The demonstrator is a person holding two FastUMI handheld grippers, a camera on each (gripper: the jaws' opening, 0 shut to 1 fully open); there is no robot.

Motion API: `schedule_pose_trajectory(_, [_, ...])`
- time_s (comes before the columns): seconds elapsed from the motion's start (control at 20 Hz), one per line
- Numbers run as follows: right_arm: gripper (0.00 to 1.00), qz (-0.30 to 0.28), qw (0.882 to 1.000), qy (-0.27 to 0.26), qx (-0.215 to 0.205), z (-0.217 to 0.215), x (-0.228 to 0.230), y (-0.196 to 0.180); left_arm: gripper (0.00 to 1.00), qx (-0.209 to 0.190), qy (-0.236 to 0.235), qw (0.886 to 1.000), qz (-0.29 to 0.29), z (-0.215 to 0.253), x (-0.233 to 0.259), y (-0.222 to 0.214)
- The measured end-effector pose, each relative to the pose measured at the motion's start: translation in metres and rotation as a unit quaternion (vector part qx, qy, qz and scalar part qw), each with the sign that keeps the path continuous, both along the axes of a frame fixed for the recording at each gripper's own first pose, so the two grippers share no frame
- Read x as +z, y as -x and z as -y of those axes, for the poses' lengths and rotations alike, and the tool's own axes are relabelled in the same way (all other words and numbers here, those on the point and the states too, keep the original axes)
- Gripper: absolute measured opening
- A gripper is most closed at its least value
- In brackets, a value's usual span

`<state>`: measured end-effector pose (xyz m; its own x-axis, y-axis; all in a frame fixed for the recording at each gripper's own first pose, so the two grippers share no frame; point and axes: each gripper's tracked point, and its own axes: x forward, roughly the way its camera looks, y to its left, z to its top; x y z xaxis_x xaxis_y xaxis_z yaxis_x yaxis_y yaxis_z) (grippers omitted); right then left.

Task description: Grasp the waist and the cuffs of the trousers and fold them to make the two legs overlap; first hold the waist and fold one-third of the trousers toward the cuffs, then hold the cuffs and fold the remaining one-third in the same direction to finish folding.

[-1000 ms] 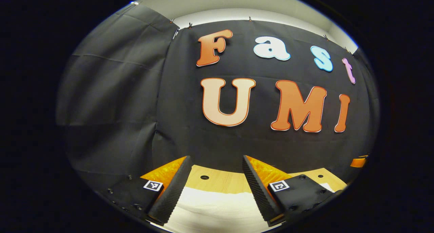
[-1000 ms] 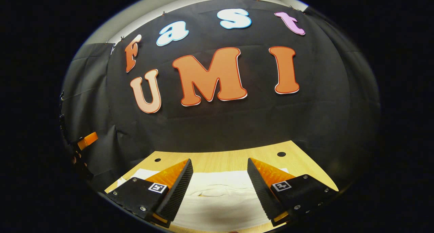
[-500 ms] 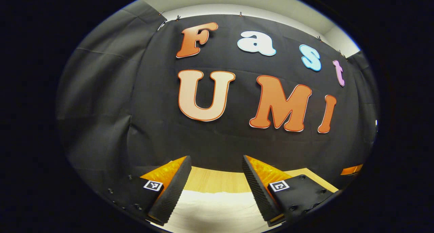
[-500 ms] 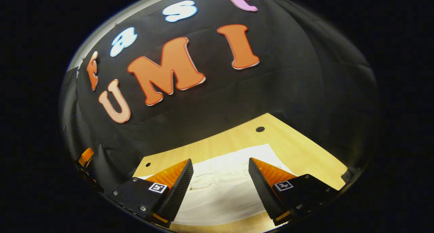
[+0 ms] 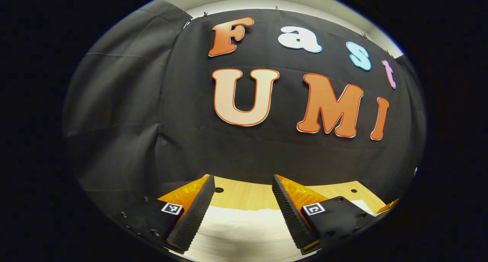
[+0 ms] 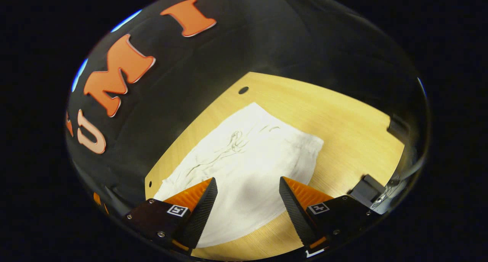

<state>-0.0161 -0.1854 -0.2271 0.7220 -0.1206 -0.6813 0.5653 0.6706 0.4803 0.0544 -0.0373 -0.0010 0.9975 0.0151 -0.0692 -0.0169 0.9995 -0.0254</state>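
**Two open claws above one pair of white trousers**

The right claw point(image 6: 248, 201) has its two fingers spread apart with nothing between them, hanging above the trousers point(image 6: 248, 159) without touching the cloth. The left claw point(image 5: 242, 199) also has its two fingers apart and holds nothing; white cloth of the trousers point(image 5: 244, 231) lies below and between them.

There is one pair of trousers, lying on one wooden tabletop point(image 6: 343, 117). In the right gripper view the garment is white and spread flat as a broad, rounded shape with a wavy edge on the side toward the tabletop's right part. A thin drawstring point(image 6: 232, 140) curls across its upper area, and light creases run from there toward the lower left. The cloth sits in the middle of the tabletop, with bare wood around it on the far, right and near sides.

Two small dark holes point(image 6: 243, 90) show in the tabletop in the right gripper view, one beyond the trousers and one at the left edge; two holes point(image 5: 219, 190) also show in the left gripper view, just beyond the cloth. One dark block point(image 6: 368, 185) sits at the tabletop's right edge, near the right claw. The black cloth wall point(image 5: 152, 102) stands behind the tabletop.
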Motion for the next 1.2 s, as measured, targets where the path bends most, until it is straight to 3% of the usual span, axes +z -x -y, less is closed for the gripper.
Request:
schedule_pose_trajectory(0.35, [0.98,-0.058,0.990,-0.102,-0.075,0.006,-0.058,0.021,0.98,0.020,-0.018,1.000,-0.013,-0.018,-0.009,0.003])
schedule_pose_trajectory(0.7, [0.98,-0.089,0.981,-0.147,-0.094,0.002,-0.082,0.016,0.98,0.033,-0.041,0.999,-0.014,-0.027,-0.012,0.004])
schedule_pose_trajectory(0.95, [0.96,-0.104,0.980,-0.149,-0.087,0.001,-0.087,0.005,0.98,0.039,-0.025,0.999,-0.022,-0.031,-0.016,0.001])
schedule_pose_trajectory(1.0, [0.93,-0.109,0.979,-0.152,-0.086,0.001,-0.090,0.003,0.98,0.042,-0.022,0.999,-0.024,-0.034,-0.019,0.000])
schedule_pose_trajectory(1.1, [0.74,-0.113,0.976,-0.166,-0.089,0.000,-0.093,-0.001,0.98,0.050,-0.018,0.998,-0.031,-0.040,-0.024,0.000])
schedule_pose_trajectory(1.15, [0.51,-0.117,0.973,-0.172,-0.096,0.000,-0.097,-0.002,0.99,0.053,-0.016,0.998,-0.035,-0.043,-0.024,0.001])
schedule_pose_trajectory(1.2, [0.52,-0.121,0.972,-0.177,-0.102,0.001,-0.101,-0.003,0.98,0.056,-0.012,0.998,-0.037,-0.047,-0.026,0.002])
